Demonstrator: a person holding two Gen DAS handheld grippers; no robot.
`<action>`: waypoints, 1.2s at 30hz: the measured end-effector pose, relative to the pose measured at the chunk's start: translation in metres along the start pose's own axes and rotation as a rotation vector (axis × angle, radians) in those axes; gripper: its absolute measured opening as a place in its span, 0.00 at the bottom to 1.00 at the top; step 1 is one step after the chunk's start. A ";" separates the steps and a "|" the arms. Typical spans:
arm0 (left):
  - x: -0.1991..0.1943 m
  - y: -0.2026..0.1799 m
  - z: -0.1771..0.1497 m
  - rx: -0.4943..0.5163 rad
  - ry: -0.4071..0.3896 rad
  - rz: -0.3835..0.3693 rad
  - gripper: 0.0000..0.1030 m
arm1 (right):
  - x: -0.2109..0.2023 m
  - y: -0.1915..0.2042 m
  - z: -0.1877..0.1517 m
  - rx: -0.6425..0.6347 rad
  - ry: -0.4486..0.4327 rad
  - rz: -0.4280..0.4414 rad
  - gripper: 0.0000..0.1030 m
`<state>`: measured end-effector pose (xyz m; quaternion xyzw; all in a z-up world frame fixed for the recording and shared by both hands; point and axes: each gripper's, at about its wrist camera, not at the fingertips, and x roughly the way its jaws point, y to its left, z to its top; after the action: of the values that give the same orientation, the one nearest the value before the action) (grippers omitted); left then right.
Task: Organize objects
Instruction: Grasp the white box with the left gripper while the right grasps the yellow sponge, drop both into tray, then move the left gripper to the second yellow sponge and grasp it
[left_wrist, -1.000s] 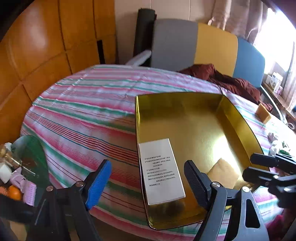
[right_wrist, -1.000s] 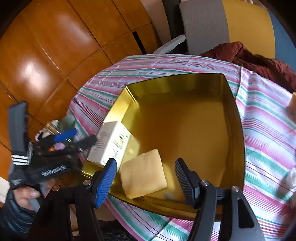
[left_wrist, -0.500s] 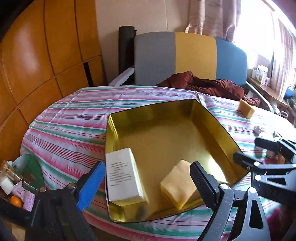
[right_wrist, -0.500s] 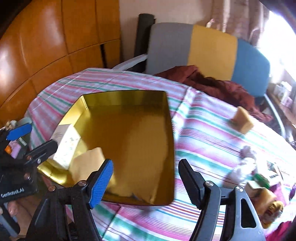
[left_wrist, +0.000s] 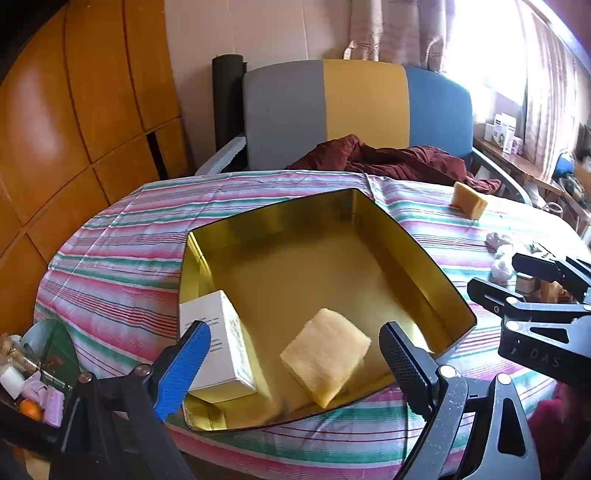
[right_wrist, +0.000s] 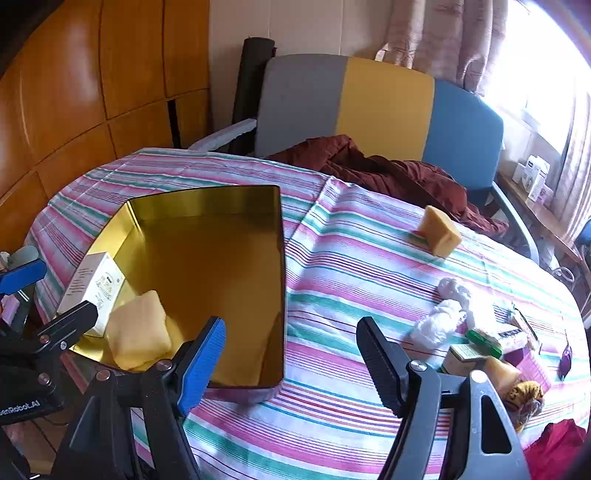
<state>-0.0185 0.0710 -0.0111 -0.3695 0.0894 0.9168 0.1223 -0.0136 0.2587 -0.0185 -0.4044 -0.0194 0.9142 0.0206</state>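
Swinging right since a second ago, the right gripper (right_wrist: 291, 354) now hangs wide open and empty over the striped surface (right_wrist: 351, 258) — far sponge (right_wrist: 439, 230) ahead; left gripper (left_wrist: 291, 354), open too, frames the tin's (left_wrist: 424, 258) sponge (left_wrist: 327, 354).

Tricolour chair (left_wrist: 360, 110); maroon cloth (left_wrist: 388, 158); wooden panelling (left_wrist: 74, 110).

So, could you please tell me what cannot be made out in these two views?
- Print on the white box: too small in both views.
- Clutter by the table's right edge: small, partly behind the right gripper.
- Tray's near left corner: left view, covered by the left gripper's blue finger.
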 end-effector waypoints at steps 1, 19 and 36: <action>0.000 -0.002 0.000 0.004 0.002 -0.006 0.91 | 0.000 -0.002 -0.001 0.003 0.001 -0.005 0.72; 0.004 -0.056 0.005 0.124 0.013 -0.140 0.91 | -0.003 -0.101 -0.031 0.190 0.079 -0.124 0.72; 0.006 -0.153 0.017 0.318 0.019 -0.364 0.90 | -0.035 -0.298 -0.075 0.650 0.113 -0.290 0.72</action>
<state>0.0109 0.2226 -0.0144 -0.3642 0.1655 0.8506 0.3412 0.0720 0.5562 -0.0281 -0.4195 0.2162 0.8364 0.2788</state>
